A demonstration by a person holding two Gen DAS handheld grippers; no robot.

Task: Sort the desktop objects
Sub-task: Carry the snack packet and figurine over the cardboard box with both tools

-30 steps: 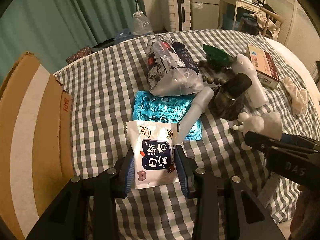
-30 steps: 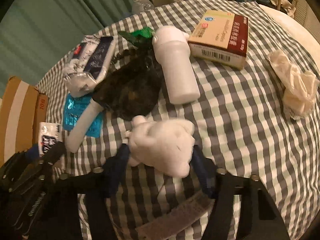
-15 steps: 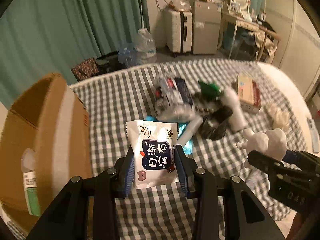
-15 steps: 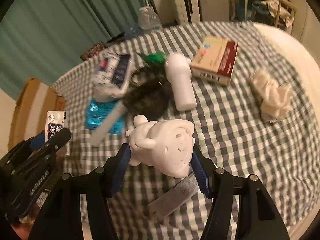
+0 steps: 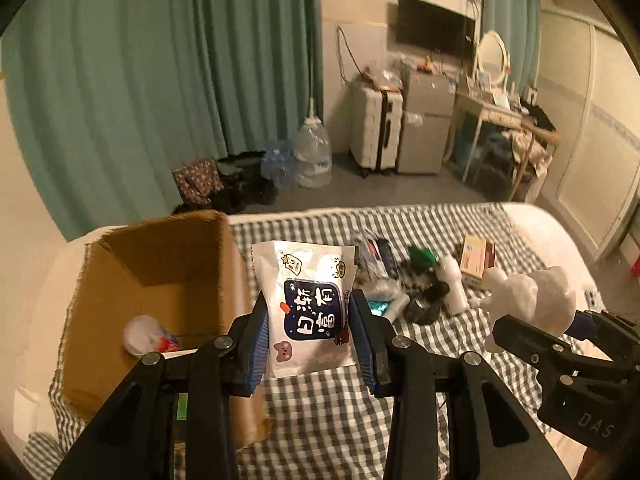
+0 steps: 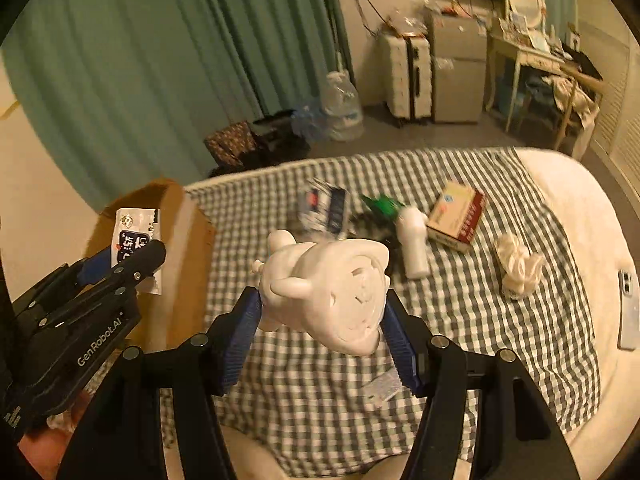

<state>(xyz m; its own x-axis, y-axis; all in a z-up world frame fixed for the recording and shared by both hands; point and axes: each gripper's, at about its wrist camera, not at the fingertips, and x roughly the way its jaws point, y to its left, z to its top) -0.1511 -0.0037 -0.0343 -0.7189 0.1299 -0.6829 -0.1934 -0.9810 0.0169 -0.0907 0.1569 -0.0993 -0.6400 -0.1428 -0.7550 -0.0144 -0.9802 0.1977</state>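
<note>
The left wrist view looks down into one open cardboard box [image 5: 160, 280] at the left edge of the checked tabletop [image 5: 340, 420], where a crumpled white-and-red wrapper [image 5: 148, 336] lies on its floor; the right wrist view shows only the box's outer wall and rim. The left gripper [image 5: 308, 328] is clamped on one white snack packet [image 5: 308, 304] with a dark blue label, held upright in the air just right of the box. The right gripper [image 6: 320, 312] is clamped on one white plaster figurine [image 6: 332, 288], lifted above the tabletop's near edge.

Only the right wrist view takes in the right side of the tabletop: one crumpled white cloth [image 6: 518, 266] and, on the bare right edge, one phone [image 6: 627, 310]. Both views show the far-middle pile: one white bottle [image 6: 414, 240] lying down, one green item [image 6: 382, 204], one medicine box [image 6: 456, 216], one clear bag [image 6: 324, 208] of packets. A small white tab [image 6: 384, 386] lies near the near edge.
</note>
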